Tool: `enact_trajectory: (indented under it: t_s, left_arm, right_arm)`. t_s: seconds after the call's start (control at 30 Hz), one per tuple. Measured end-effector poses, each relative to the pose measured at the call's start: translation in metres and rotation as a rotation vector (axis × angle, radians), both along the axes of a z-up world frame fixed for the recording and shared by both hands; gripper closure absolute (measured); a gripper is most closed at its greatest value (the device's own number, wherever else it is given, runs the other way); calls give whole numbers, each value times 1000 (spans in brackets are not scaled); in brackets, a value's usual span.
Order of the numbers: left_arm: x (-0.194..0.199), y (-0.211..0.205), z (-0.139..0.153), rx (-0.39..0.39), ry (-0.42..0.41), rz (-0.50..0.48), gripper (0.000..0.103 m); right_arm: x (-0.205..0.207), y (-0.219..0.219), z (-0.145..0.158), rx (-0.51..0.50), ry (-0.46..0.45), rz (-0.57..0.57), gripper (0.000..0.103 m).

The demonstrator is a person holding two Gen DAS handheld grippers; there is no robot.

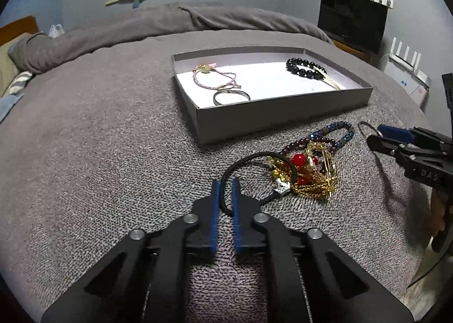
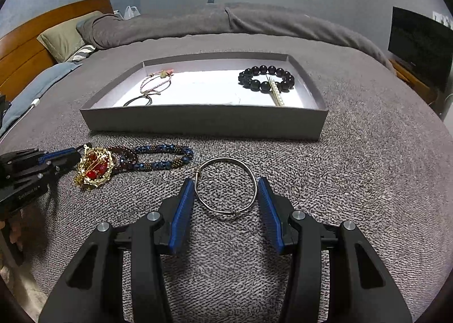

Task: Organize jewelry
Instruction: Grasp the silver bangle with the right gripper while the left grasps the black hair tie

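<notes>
The left gripper [image 1: 225,181] pinches the black cord [image 1: 249,158] of the red-and-gold ornament [image 1: 308,172] near the grey box [image 1: 283,113]. The right gripper [image 2: 225,182] stands spread around the silver bangle [image 2: 226,184], right of the beaded necklace [image 2: 164,157].

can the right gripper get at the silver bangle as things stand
Probably yes: the silver bangle lies flat on the blanket, alone, already between the open fingers of the right gripper, with nothing lying across it.
</notes>
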State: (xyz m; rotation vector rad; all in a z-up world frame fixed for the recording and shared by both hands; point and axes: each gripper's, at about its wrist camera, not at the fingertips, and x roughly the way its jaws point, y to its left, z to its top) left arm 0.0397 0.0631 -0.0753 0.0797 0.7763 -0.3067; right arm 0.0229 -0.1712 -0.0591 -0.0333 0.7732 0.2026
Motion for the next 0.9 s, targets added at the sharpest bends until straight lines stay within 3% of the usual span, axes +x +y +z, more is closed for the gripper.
enact_trajectory:
  t_s: [0.13, 0.3, 0.9]
  left_arm:
    - [-5, 4, 7, -21, -37, 4, 99]
    - [-17, 17, 27, -60, -158, 40, 99]
    - [-22, 33, 53, -131, -212, 74, 99]
  right_arm:
    - [0, 0, 1, -4, -12, 5, 56]
    - [-5, -3, 9, 19, -63, -1, 56]
    - [-9, -7, 23, 52, -114, -4, 56]
